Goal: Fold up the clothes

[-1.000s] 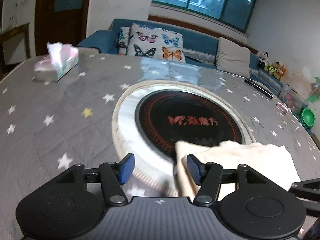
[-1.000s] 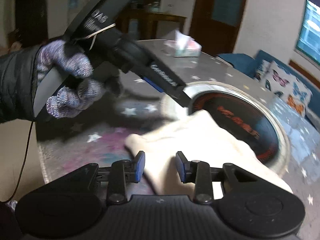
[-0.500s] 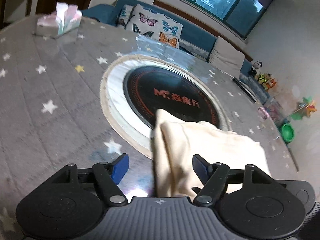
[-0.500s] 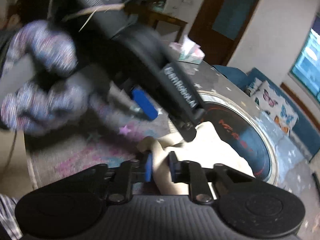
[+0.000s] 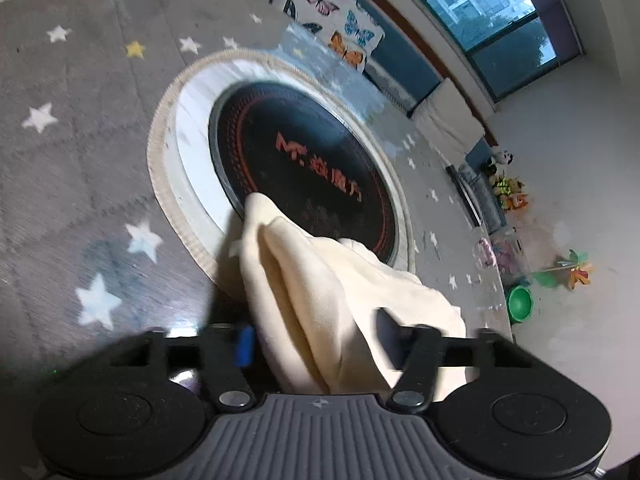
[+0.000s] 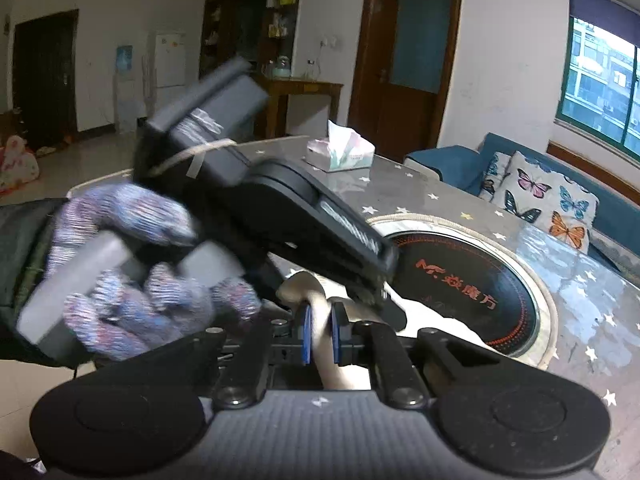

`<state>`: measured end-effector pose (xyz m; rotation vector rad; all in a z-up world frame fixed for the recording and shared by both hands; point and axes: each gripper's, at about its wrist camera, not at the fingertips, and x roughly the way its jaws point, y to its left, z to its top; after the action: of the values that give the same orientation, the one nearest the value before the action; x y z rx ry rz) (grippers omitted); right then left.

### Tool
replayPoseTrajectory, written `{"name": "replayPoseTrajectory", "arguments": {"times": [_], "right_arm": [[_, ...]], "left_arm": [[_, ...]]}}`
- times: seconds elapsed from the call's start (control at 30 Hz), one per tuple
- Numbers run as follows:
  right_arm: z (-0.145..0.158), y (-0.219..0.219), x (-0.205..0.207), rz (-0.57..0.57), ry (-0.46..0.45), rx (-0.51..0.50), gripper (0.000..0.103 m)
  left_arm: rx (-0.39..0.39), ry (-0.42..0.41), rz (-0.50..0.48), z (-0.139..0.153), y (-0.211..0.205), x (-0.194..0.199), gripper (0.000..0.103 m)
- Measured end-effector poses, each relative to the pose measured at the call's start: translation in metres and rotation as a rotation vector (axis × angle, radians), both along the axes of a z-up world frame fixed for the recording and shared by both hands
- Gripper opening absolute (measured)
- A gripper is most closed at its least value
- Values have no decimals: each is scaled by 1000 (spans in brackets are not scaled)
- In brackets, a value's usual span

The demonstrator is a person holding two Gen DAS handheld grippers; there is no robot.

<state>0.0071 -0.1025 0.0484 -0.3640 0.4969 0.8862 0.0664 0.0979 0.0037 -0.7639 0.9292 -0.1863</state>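
Note:
A cream garment [image 5: 320, 288] lies bunched on the grey star-print table, partly over the black round cooktop [image 5: 304, 168]. My left gripper [image 5: 316, 340] has its jaws wide apart with a raised fold of the garment between them. My right gripper [image 6: 320, 332] is shut on an edge of the cream garment [image 6: 316, 304] and holds it up. The left gripper's body and the gloved hand [image 6: 132, 264] holding it fill the left of the right wrist view, just above my right gripper.
A tissue box [image 6: 340, 152] stands on the far side of the table. A blue sofa with butterfly cushions [image 6: 548, 196] runs behind the table. Toys and a green bowl [image 5: 520, 304] are on the floor beyond the table edge.
My right gripper closed on the garment edge and lifted it. My left gripper moved forward and tilted, so the garment fold now sits between its open jaws.

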Motion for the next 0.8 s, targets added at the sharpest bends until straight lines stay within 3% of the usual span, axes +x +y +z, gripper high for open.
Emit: {"name": "replayPoseTrajectory", "arguments": {"times": [0.07, 0.13, 0.3, 0.63, 0.8], "right_arm": [[0, -3, -4, 12, 2, 4, 9], [0, -7, -6, 33, 12, 4, 9], [4, -33, -9, -12, 46, 34, 12], [-27, -118, 49, -376, 142, -20, 12], [-30, -156, 63, -479, 180, 42, 14]], "left_arm": [[-15, 18, -4, -5, -1, 2, 29], [-4, 23, -2, -7, -2, 3, 20], [13, 13, -2, -8, -4, 0, 18], [31, 12, 6, -7, -7, -1, 18], [44, 12, 8, -6, -9, -1, 18]]}}
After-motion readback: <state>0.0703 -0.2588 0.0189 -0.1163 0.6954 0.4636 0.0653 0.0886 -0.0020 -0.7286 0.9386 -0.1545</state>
